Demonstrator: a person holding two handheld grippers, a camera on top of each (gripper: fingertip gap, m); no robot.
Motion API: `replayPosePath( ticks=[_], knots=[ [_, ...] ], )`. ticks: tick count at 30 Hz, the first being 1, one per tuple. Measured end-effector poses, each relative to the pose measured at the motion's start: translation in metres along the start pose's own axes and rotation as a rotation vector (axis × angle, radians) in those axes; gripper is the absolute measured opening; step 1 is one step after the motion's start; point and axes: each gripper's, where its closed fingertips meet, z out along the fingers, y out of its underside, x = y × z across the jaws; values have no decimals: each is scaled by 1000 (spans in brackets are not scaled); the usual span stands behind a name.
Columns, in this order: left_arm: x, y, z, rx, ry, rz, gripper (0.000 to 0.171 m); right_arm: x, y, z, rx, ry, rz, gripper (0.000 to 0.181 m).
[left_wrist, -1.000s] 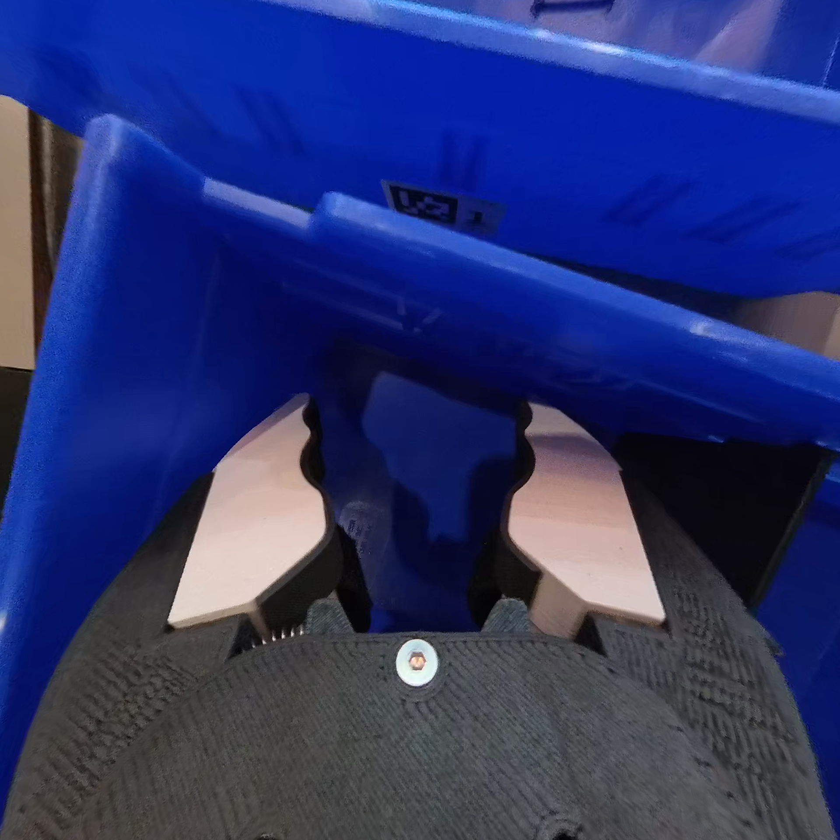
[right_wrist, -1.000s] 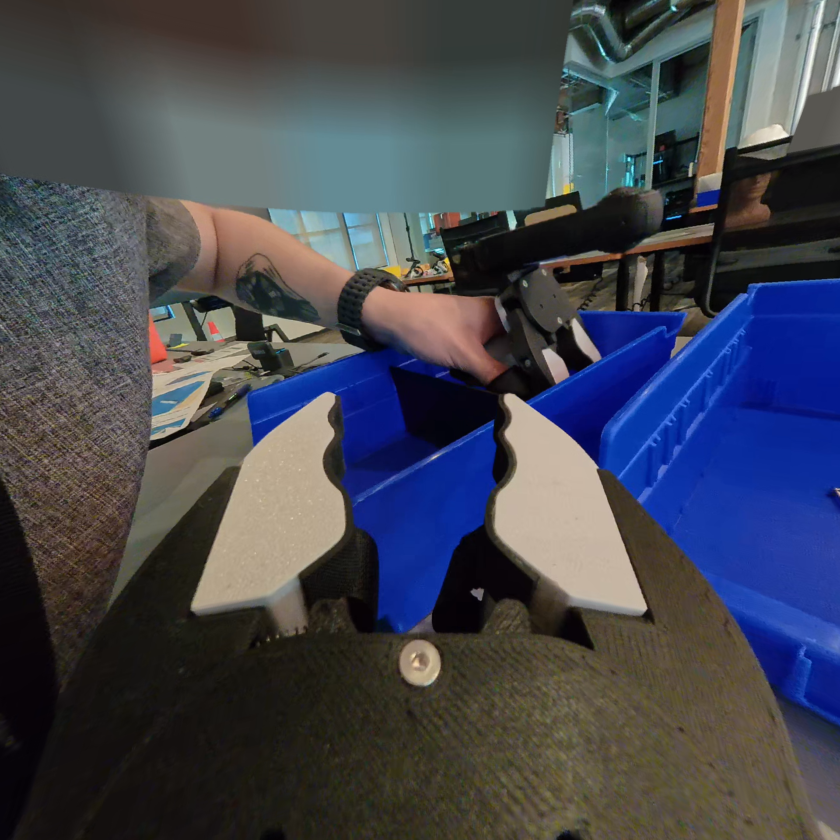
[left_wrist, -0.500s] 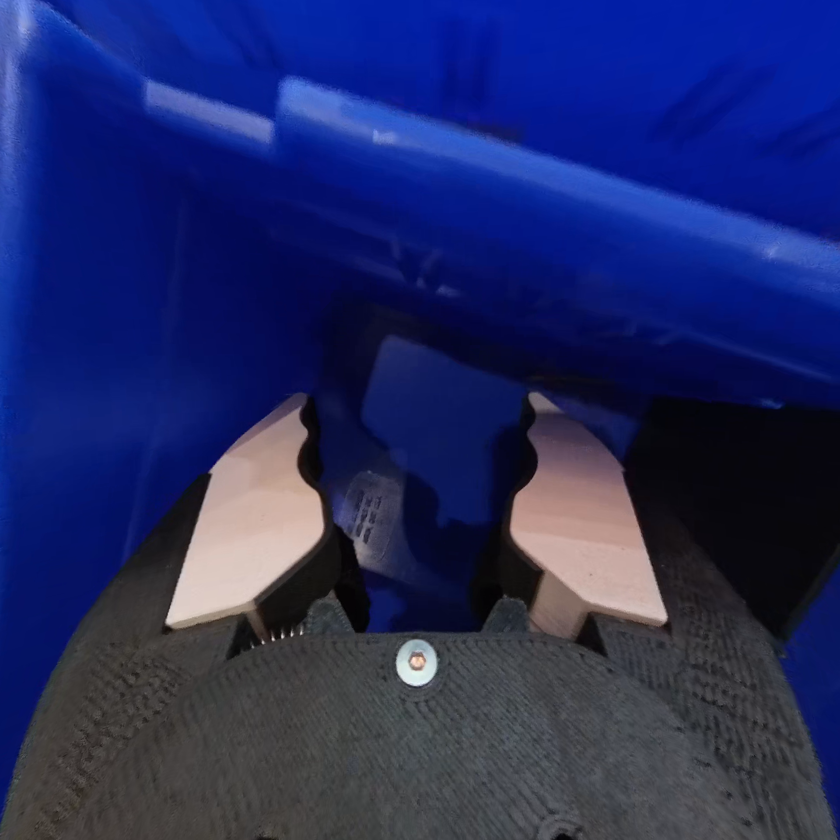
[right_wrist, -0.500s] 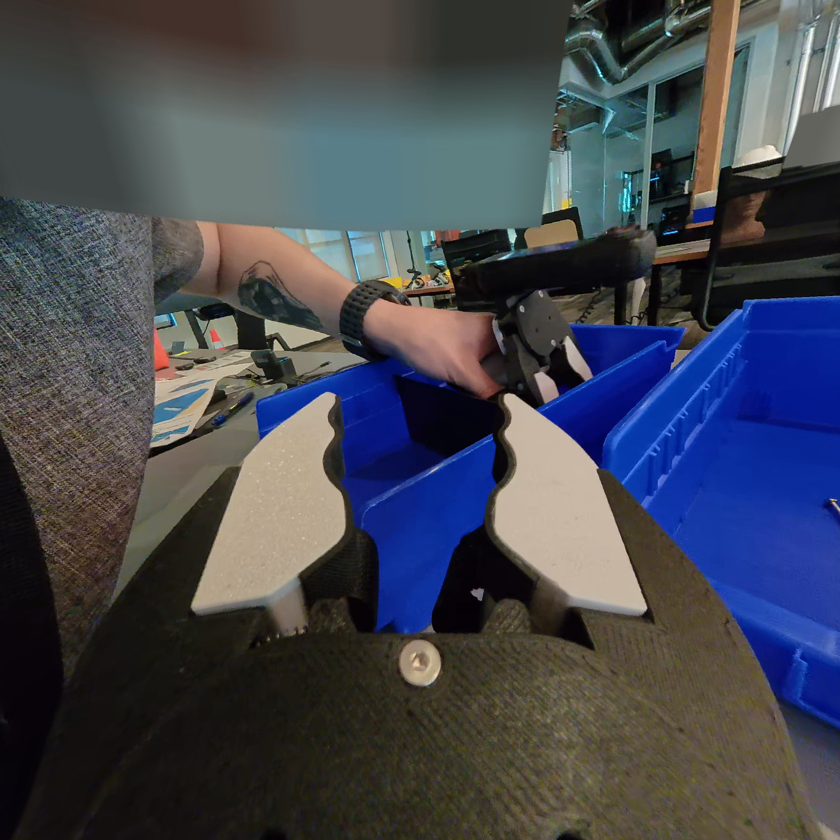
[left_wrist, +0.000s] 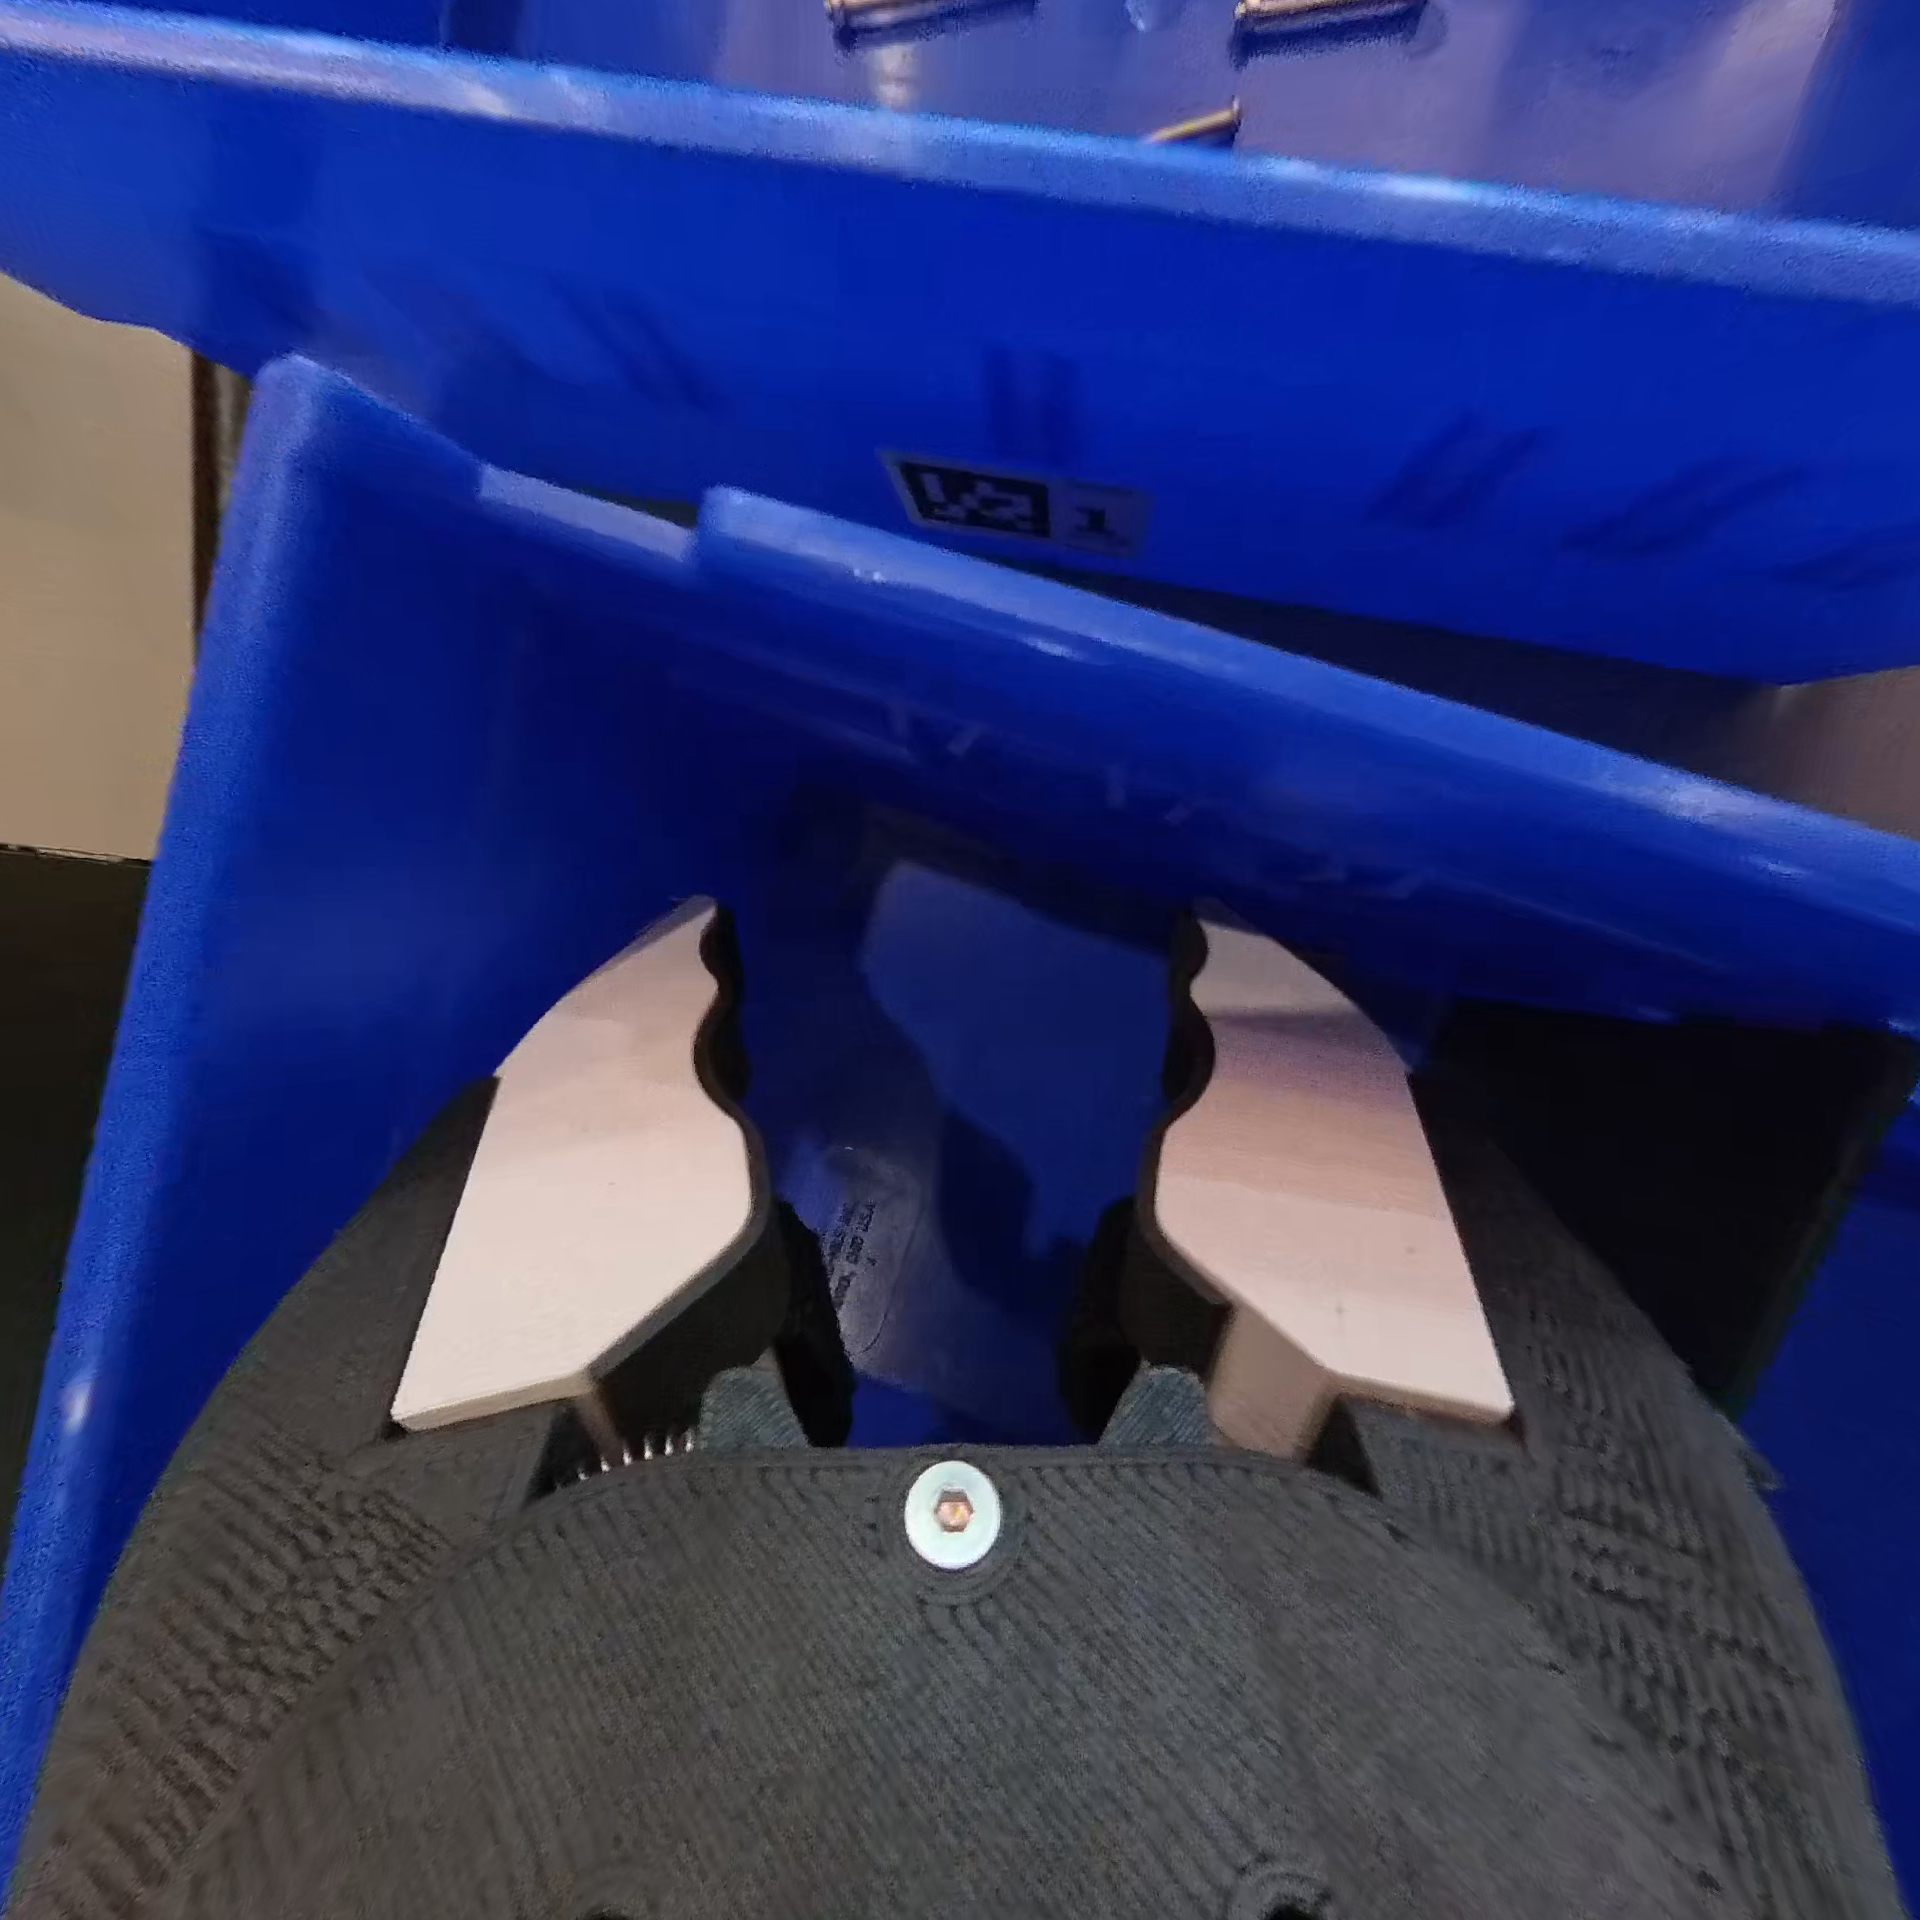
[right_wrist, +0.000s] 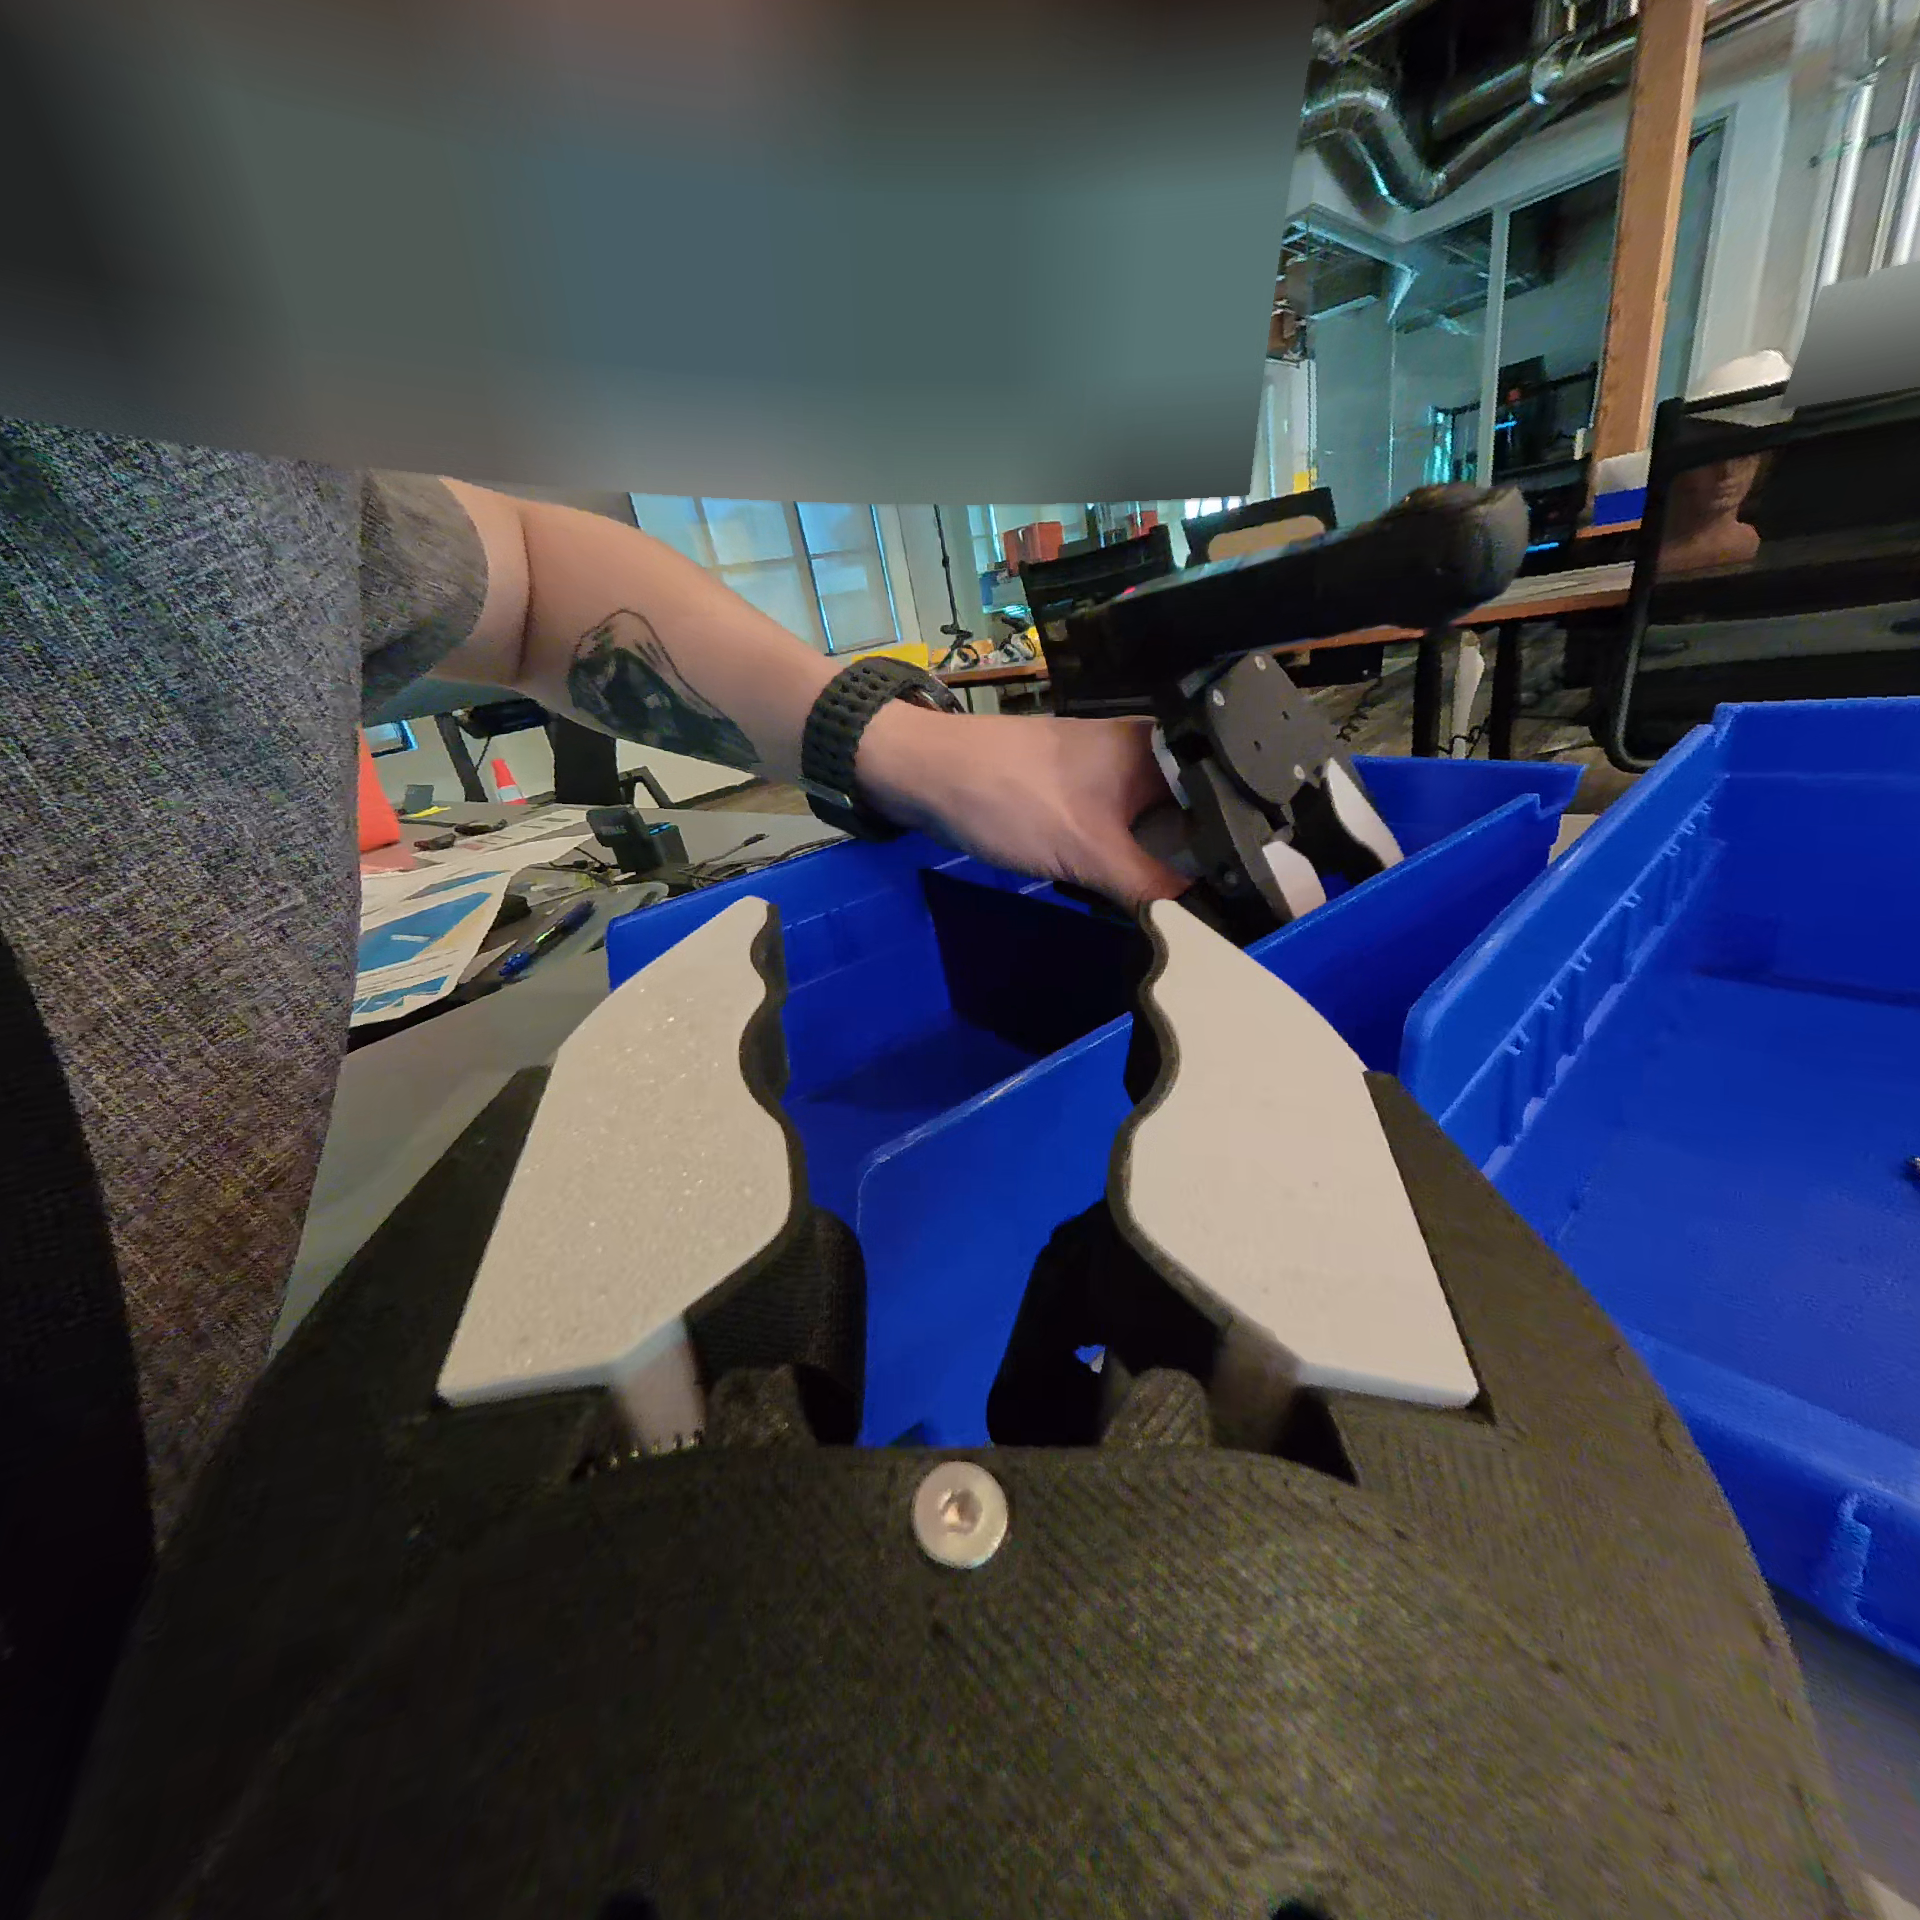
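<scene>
The left claw (left_wrist: 951, 1049) is reaching down inside a narrow blue bin (left_wrist: 395, 831), its two pale fingers (left_wrist: 603, 1174) standing wide apart with nothing between them. Only the bin's blue floor and a faint moulded stamp (left_wrist: 862, 1236) are showing in the gap. A black divider (left_wrist: 1662, 1164) is standing just to the right of the claw inside the same bin. Beyond the bin's far rim, a second, wider blue bin (left_wrist: 1039, 260) is sitting close behind, carrying a small black-and-white sticker (left_wrist: 1013, 504) on its near wall and a few small metal screws (left_wrist: 1195, 127) on its floor.

In the right wrist view, the right claw (right_wrist: 956, 997) is hovering low over the grey worktop (right_wrist: 416, 1101), also wide open and holding nothing, pointing at the near corner of the narrow blue bin (right_wrist: 987, 1195). Farther off, a person's hand (right_wrist: 1029, 821) is gripping the left claw (right_wrist: 1320, 842), which is dipping into that bin. The wide blue bin (right_wrist: 1714, 1091) is lying to the right, with a small metal piece (right_wrist: 1912, 1164) at the picture's edge. Papers and a pen (right_wrist: 545, 940) are lying on the worktop to the left.
</scene>
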Motion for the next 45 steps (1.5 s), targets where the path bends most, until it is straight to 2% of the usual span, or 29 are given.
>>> replayPosePath(
  ticks=[6, 11, 14, 18, 23, 25, 29, 32, 35, 38, 41, 45],
  knots=[
    [4, 8, 7, -40, 4, 8, 86, -1, -1, 1, 3, -6, 0, 64],
    [3, 10, 6, -49, -3, 15, 85, -1, -2, 0, 9, -4, -3, 64],
    [-1, 15, 2, -59, -18, 24, 83, -2, -3, 0, 11, -5, -3, 64],
    [-7, 10, -15, -11, -30, 46, 80, -4, -2, 1, 10, -14, -3, 64],
    [10, 14, -30, 5, 109, 263, 74, -6, -2, 1, 8, -22, -3, 64],
    [12, 17, -31, -1, 125, 354, 71, -6, -1, 2, 7, -23, -4, 64],
    [31, 23, -26, -34, 247, 493, 66, -5, 0, 2, 2, -22, 0, 64],
    [39, 27, -16, -81, 312, 602, 49, -5, 2, 4, -7, -25, 3, 64],
    [46, 31, -8, -118, 398, 659, 49, -4, 2, 4, -7, -21, 6, 64],
    [53, 30, -8, -100, 475, 702, 49, -2, 2, 3, -5, -19, 16, 64],
    [56, 24, -5, -50, 470, 781, 44, -2, 3, 4, -10, -24, 21, 64],
    [58, 22, -4, -10, 488, 794, 38, -2, 3, 4, -10, -27, 25, 64]
  ],
)
